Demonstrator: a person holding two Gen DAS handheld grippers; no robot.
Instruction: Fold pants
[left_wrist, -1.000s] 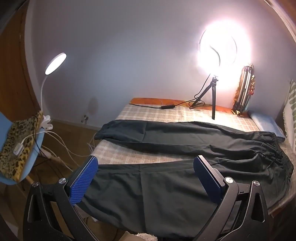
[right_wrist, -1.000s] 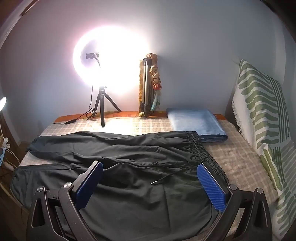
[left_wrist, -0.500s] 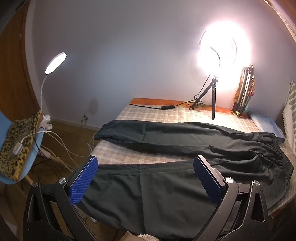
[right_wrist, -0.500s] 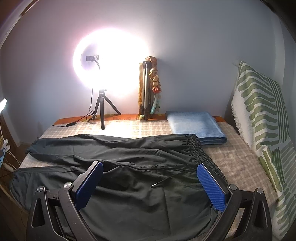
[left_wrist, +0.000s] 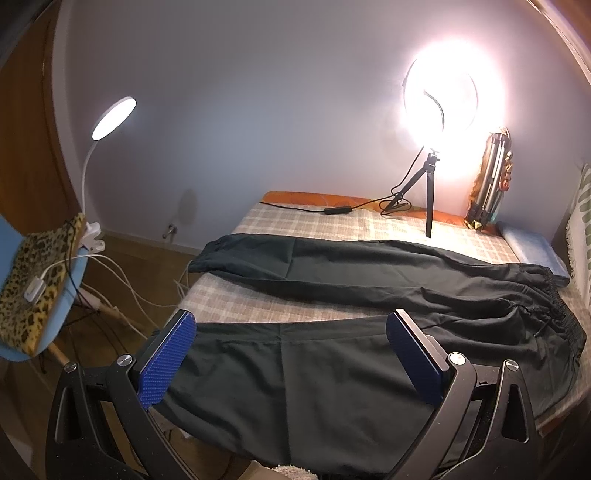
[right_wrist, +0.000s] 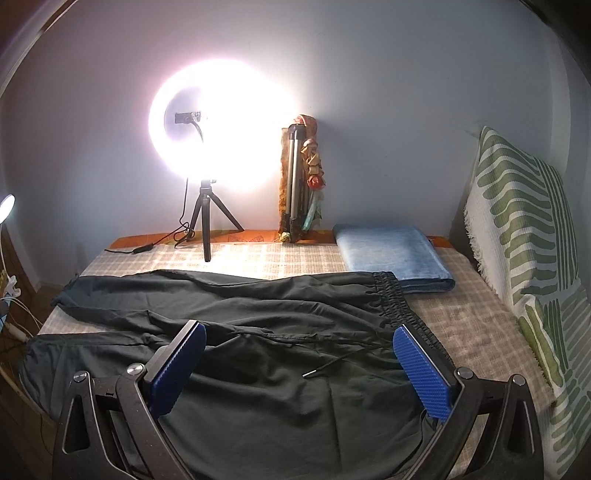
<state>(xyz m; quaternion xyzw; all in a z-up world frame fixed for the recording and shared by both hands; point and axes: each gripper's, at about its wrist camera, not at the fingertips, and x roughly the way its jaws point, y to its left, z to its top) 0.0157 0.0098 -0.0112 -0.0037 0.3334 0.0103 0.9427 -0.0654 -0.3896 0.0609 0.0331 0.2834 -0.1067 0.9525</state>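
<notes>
Black pants (left_wrist: 332, 369) lie spread flat on the checked bed (left_wrist: 295, 225), legs apart and pointing left, elastic waistband (right_wrist: 402, 302) at the right with a loose drawstring (right_wrist: 332, 365). My left gripper (left_wrist: 291, 332) hovers open above the near leg, its blue pads wide apart with nothing between them. My right gripper (right_wrist: 299, 343) is open too, held above the seat of the pants (right_wrist: 258, 387) near the waistband, touching no cloth.
A lit ring light on a tripod (right_wrist: 207, 229) stands at the back of the bed with its cable. A folded blue towel (right_wrist: 391, 254), a bundled tripod (right_wrist: 299, 177) and a green-striped pillow (right_wrist: 524, 236) are at the right. A chair with leopard cloth (left_wrist: 33, 280) and a desk lamp (left_wrist: 110, 118) stand left.
Both grippers have drifted only slightly; the views shift a little and the pants lie as before. Both stay open.
</notes>
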